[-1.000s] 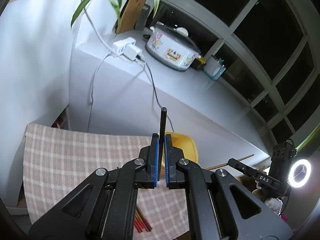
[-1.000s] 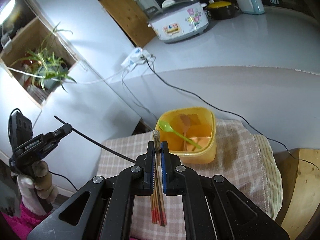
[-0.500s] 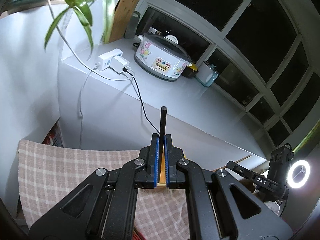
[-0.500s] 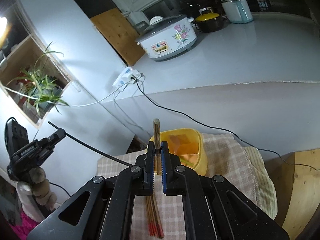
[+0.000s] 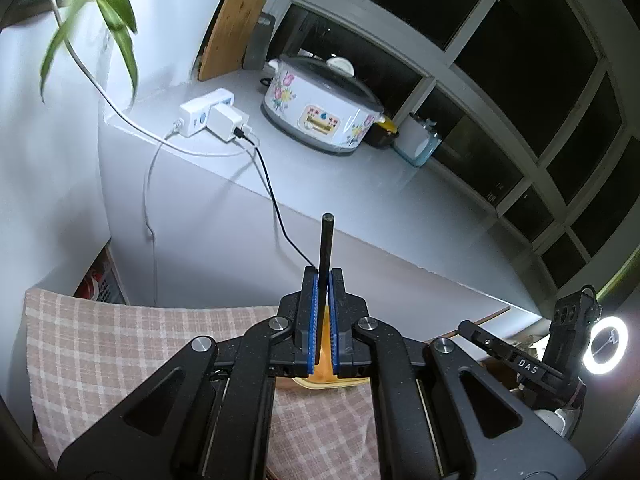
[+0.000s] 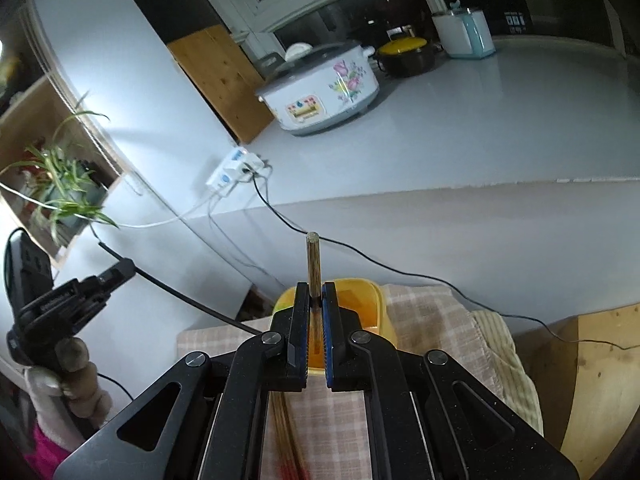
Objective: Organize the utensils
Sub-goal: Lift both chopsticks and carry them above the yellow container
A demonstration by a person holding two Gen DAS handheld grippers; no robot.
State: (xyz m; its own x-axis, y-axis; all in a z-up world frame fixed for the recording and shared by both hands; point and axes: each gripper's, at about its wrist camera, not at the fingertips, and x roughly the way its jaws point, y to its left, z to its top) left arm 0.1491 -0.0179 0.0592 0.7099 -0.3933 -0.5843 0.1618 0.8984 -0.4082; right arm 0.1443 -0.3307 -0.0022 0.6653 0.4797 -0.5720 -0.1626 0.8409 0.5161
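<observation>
My left gripper [image 5: 323, 280] is shut on a black chopstick [image 5: 325, 248] that sticks up past its fingertips. It is raised above the checked cloth [image 5: 120, 344]; the yellow tub [image 5: 324, 376] shows just below its jaws. My right gripper [image 6: 316, 296] is shut on a wooden chopstick [image 6: 313, 264], held over the yellow tub [image 6: 368, 304]. More wooden chopsticks with red tips [image 6: 288, 440] lie on the cloth beneath it. The left gripper and its black chopstick [image 6: 192, 300] show at the left of the right wrist view.
A grey counter [image 5: 360, 184] behind the table carries a flowered cooker [image 5: 320, 112], a power strip [image 5: 204, 116] with cables, and a blue-white container [image 6: 464, 32]. A plant [image 6: 60, 184] hangs at the left. A wooden surface [image 6: 600, 380] lies right of the cloth.
Both grippers have risen and tilted upward with their chopsticks. The tub has dropped lower in both views and the counter fills more of the frame.
</observation>
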